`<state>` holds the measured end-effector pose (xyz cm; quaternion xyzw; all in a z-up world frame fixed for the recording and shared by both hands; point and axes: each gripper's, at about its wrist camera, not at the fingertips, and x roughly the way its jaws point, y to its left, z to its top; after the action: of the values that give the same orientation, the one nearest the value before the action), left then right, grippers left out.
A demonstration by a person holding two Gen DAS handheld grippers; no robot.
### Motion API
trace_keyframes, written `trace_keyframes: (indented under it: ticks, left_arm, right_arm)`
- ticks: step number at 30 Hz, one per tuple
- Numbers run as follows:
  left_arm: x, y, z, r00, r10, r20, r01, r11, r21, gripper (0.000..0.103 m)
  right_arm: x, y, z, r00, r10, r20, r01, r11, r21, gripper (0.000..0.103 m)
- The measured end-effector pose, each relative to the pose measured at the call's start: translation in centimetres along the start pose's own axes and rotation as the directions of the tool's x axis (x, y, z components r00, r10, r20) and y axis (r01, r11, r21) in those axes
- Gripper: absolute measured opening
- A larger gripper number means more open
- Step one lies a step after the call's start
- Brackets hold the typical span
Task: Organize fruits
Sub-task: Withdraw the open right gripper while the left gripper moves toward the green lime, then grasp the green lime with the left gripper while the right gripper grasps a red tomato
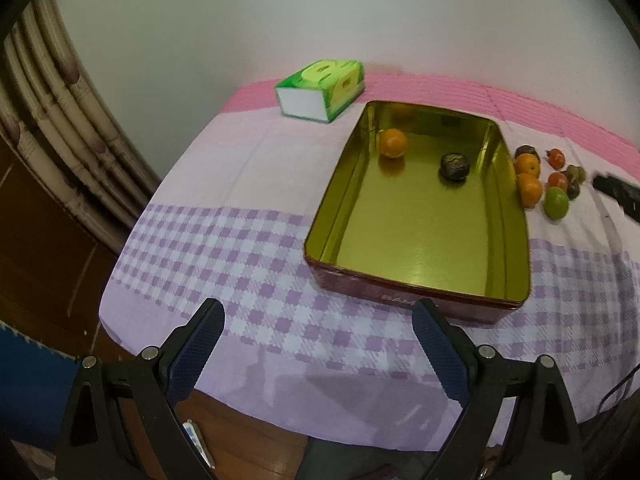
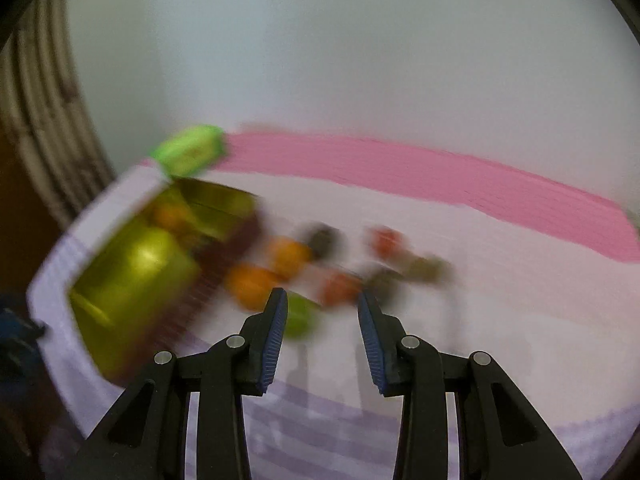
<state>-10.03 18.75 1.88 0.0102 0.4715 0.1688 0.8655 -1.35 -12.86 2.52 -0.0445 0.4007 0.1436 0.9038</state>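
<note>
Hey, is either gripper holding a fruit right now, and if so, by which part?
No, nothing is held. The left gripper stands wide open over the tablecloth, and the right gripper has only empty space between its fingers.

A green tissue box (image 1: 320, 90) lies on the surface's checked cloth (image 1: 224, 248), near its pink far edge. A curtain (image 1: 60, 128) hangs at the left. Behind stands a white wall (image 1: 320, 12).
</note>
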Motion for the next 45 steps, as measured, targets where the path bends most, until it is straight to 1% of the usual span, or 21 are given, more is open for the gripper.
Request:
trace_keyframes:
  ticks: [3,6,10,12,14,17,19,20,21,23,25,27,30,33,35,37,38,39,40,42,45]
  left_arm:
    - [-1.1,-0.8,0.0,0.999,-0.007,0.053,0.005,0.999,0.034,0.093]
    - [-2.5,-1.7,0.2,0.994,-0.040,0.099,0.034,0.997,0.067,0.093]
    - [-4.4,-3.3,0.9,0.979,-0.145,0.142,0.123,0.981,0.150,0.091]
    - [-5.6,-4.5,1.3,0.965,-0.201,0.168,0.165,0.964,0.207,0.091]
    - [-6.5,-5.8,2.0,0.939,-0.305,0.162,0.257,0.930,0.263,0.091]
    - [-6.8,-7.6,3.4,0.895,-0.431,0.116,0.384,0.875,0.294,0.091]
    - [-6.4,-9.0,4.6,0.876,-0.476,0.080,0.434,0.849,0.301,0.089]
    - [-6.1,-9.6,5.1,0.862,-0.503,0.063,0.463,0.832,0.305,0.088]
    - [-5.6,-10.3,5.7,0.843,-0.536,0.037,0.501,0.808,0.311,0.085]
    - [-4.7,-11.6,6.7,0.832,-0.555,0.010,0.522,0.789,0.324,0.075]
    - [-4.1,-13.0,7.2,0.834,-0.552,-0.016,0.519,0.774,0.363,0.058]
    - [-3.6,-14.6,7.8,0.836,-0.547,-0.046,0.517,0.756,0.403,0.051]
    - [-2.9,-16.6,8.3,0.816,-0.571,-0.090,0.547,0.710,0.444,0.051]
    - [-1.3,-18.6,8.9,0.814,-0.565,-0.133,0.555,0.692,0.461,0.051]
    - [0.0,-19.8,9.1,0.821,-0.550,-0.155,0.553,0.695,0.460,0.051]
    - [1.3,-20.8,9.2,0.822,-0.543,-0.173,0.555,0.692,0.463,0.040]
    - [1.9,-21.2,9.1,0.826,-0.533,-0.182,0.549,0.692,0.468,0.038]
    - [2.6,-21.9,9.2,0.837,-0.513,-0.189,0.535,0.699,0.475,0.038]
    - [3.0,-22.1,9.2,0.842,-0.505,-0.191,0.529,0.701,0.477,0.038]
    - [4.1,-22.9,9.4,0.849,-0.489,-0.200,0.519,0.706,0.481,0.038]
    - [5.3,-23.7,9.6,0.854,-0.470,-0.222,0.516,0.709,0.480,0.038]
  right_arm:
    - [0.4,-4.5,-2.1,0.995,-0.088,-0.034,0.090,0.995,0.049,0.038]
    - [1.2,-7.5,-3.5,0.989,-0.129,-0.069,0.134,0.987,0.086,0.038]
    - [2.3,-10.2,-4.9,0.985,-0.145,-0.093,0.157,0.978,0.139,0.038]
    - [2.2,-10.7,-5.3,0.987,-0.142,-0.071,0.151,0.977,0.152,0.039]
    - [2.2,-11.0,-5.2,0.990,-0.129,-0.063,0.138,0.977,0.164,0.040]
    - [2.0,-11.4,-5.3,0.991,-0.121,-0.052,0.128,0.977,0.169,0.042]
    - [1.8,-11.4,-5.7,0.992,-0.115,-0.047,0.122,0.979,0.161,0.046]
    - [1.7,-11.5,-5.7,0.993,-0.112,-0.046,0.118,0.980,0.160,0.049]
    - [1.6,-11.5,-5.9,0.993,-0.109,-0.045,0.115,0.980,0.161,0.051]
    - [1.2,-11.6,-6.1,0.994,-0.102,-0.041,0.107,0.980,0.169,0.053]
    - [1.1,-12.0,-6.2,0.996,-0.084,-0.035,0.089,0.979,0.185,0.055]
    - [1.0,-12.2,-6.2,0.997,-0.073,-0.030,0.078,0.978,0.195,0.058]
    - [0.7,-12.4,-6.4,0.998,-0.054,-0.023,0.058,0.977,0.207,0.059]
    - [0.8,-12.4,-6.2,0.999,-0.039,-0.019,0.042,0.976,0.213,0.059]
    - [0.8,-12.5,-6.3,0.999,-0.029,-0.014,0.032,0.975,0.220,0.059]
    - [0.7,-12.6,-6.3,1.000,-0.018,-0.010,0.020,0.974,0.226,0.060]
    - [0.7,-12.7,-6.3,1.000,-0.013,-0.010,0.015,0.974,0.228,0.060]
    - [0.8,-12.6,-6.2,1.000,-0.010,-0.010,0.012,0.973,0.229,0.060]
    - [0.9,-12.7,-6.2,1.000,-0.005,-0.009,0.007,0.973,0.230,0.060]
    - [0.8,-12.8,-6.2,1.000,0.005,-0.007,-0.004,0.972,0.234,0.060]
    - [0.8,-12.9,-6.2,1.000,0.015,-0.003,-0.014,0.971,0.240,0.061]
